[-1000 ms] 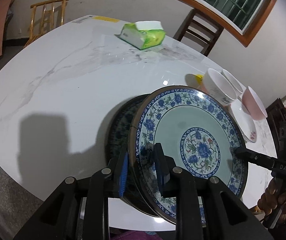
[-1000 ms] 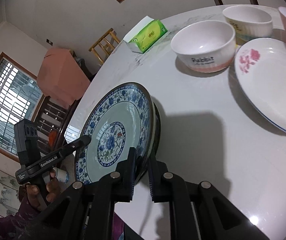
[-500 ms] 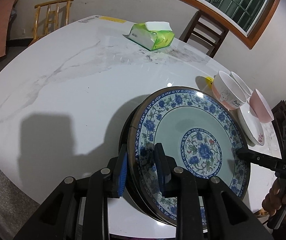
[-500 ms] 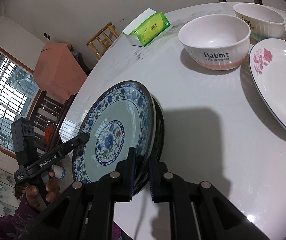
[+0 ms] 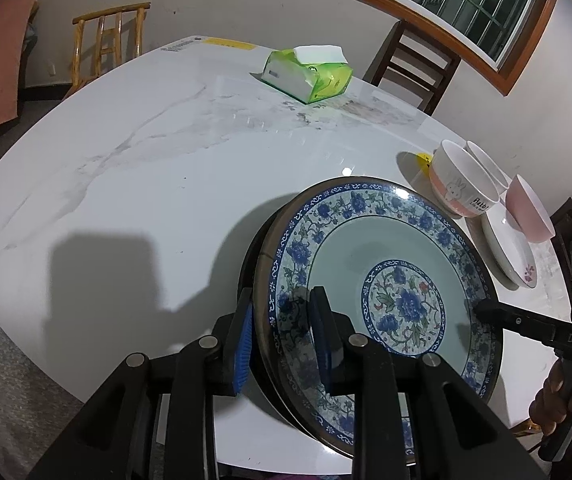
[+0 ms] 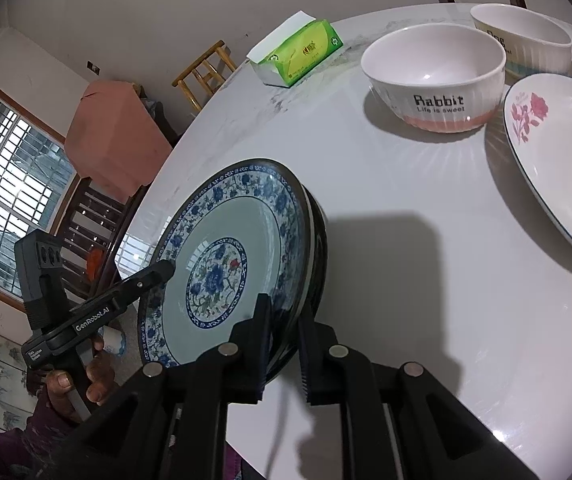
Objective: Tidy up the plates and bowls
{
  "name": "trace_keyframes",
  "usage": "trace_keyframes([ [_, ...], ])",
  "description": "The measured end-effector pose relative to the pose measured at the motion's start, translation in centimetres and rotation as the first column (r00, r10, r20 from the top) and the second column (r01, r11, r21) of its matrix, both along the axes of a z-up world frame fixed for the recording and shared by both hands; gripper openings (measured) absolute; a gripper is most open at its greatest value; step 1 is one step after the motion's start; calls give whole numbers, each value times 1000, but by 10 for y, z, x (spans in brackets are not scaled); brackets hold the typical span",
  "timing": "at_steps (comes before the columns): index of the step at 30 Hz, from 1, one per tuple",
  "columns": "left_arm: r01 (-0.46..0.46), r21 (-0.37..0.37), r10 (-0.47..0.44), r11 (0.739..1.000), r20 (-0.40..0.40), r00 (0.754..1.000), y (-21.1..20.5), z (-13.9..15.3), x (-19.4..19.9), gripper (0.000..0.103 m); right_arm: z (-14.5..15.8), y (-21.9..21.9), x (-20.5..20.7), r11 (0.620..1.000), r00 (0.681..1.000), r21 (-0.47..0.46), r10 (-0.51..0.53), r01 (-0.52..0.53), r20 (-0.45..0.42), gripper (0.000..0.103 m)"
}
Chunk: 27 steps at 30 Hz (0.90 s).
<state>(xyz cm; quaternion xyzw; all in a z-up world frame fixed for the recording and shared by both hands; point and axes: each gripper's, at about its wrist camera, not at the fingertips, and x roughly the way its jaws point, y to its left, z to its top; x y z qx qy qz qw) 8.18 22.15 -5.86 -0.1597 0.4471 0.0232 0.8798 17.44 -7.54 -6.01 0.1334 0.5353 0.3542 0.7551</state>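
Left wrist view: one blue-patterned plate (image 5: 382, 280) is clamped at opposite rims by two claws, the left claw (image 5: 281, 340) at the near rim and the right claw (image 6: 283, 344) at the far one, both closed on it. It is held tilted over a second, dark plate (image 5: 251, 280) on the marble desk (image 5: 145, 184). Three bowls (image 5: 462, 184) and one white floral plate (image 6: 558, 160) are seen beside it, and one tissue pack (image 5: 306, 70) farther off.
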Motion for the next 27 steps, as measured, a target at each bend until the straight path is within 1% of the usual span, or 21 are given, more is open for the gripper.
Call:
trace_keyframes([
  [5, -13, 4, 13, 1000, 3, 1000, 0, 1, -1, 23, 0, 3, -1, 1000, 1000, -17, 6, -5, 11, 15],
  [7, -23, 24, 23, 999, 40, 999, -1, 7, -5, 23, 2, 7, -2, 998, 999, -59, 12, -10, 36, 17],
  [8, -24, 30, 23, 999, 49, 999, -1, 9, -6, 25, 2, 9, -3, 997, 999, -76, 20, -16, 49, 17],
  [11, -31, 57, 27, 998, 73, 997, -3, 18, -7, 29, 1, 9, -4, 997, 999, -77, 18, -15, 47, 17],
  [15, -46, 30, 43, 998, 84, 996, 0, 21, -9, 36, -4, 5, -4, 998, 999, -66, 8, -6, 32, 17],
  [19, -57, 26, 55, 998, 87, 995, 1, 22, -10, 36, -7, 4, -4, 998, 1000, -66, 6, -4, 24, 17],
  [23, -69, 31, 66, 997, 92, 994, 2, 24, -13, 40, -4, 4, -5, 997, 999, -79, 8, -5, 43, 17],
  [25, -74, 30, 70, 997, 100, 992, 4, 26, -15, 45, -3, 0, -6, 997, 999, -75, 2, 2, 49, 17],
  [27, -81, 27, 77, 996, 109, 991, 6, 29, -18, 53, -3, -3, -7, 998, 999, -67, 1, 2, 50, 17],
])
